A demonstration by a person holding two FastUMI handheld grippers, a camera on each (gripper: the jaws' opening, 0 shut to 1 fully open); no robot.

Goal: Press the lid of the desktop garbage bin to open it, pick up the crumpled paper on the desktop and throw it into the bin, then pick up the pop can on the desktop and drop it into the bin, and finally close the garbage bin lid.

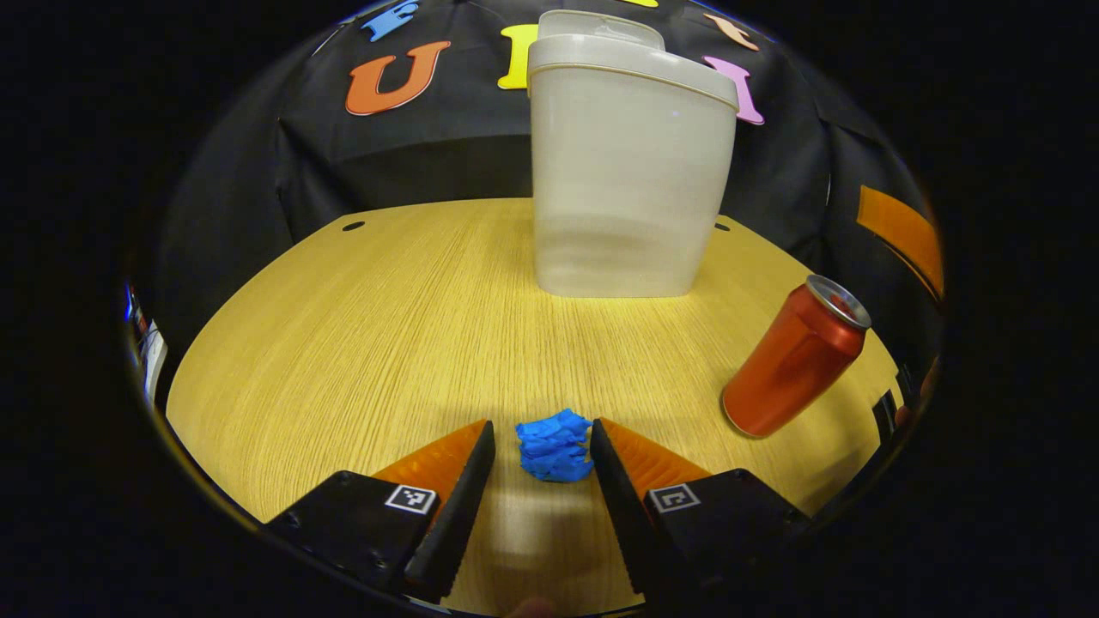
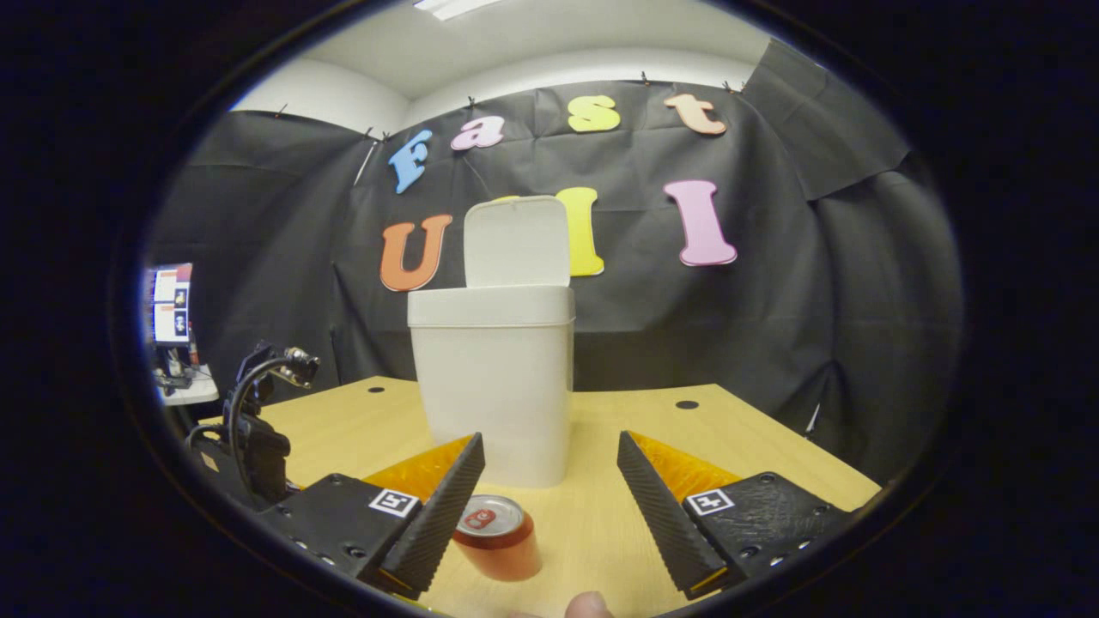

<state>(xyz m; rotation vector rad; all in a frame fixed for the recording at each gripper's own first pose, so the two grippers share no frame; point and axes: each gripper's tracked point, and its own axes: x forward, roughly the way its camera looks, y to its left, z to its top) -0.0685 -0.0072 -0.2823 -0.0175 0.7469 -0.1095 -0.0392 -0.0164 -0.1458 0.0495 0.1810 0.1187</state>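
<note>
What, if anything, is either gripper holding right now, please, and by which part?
Nothing is held. The left gripper is open around the blue crumpled paper, fingers apart from it. The right gripper is open above the pop can.

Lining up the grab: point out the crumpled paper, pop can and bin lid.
crumpled paper (image 1: 555, 445), left gripper view, its middle.
pop can (image 1: 794, 360), left gripper view, side wall.
bin lid (image 2: 517, 241), right gripper view, raised flap.

The left gripper view looks low and close across the desktop (image 1: 343, 343) toward the garbage bin (image 1: 631, 180). The right gripper view sits higher, farther back, facing the same bin and pop can (image 2: 498, 536).
</note>
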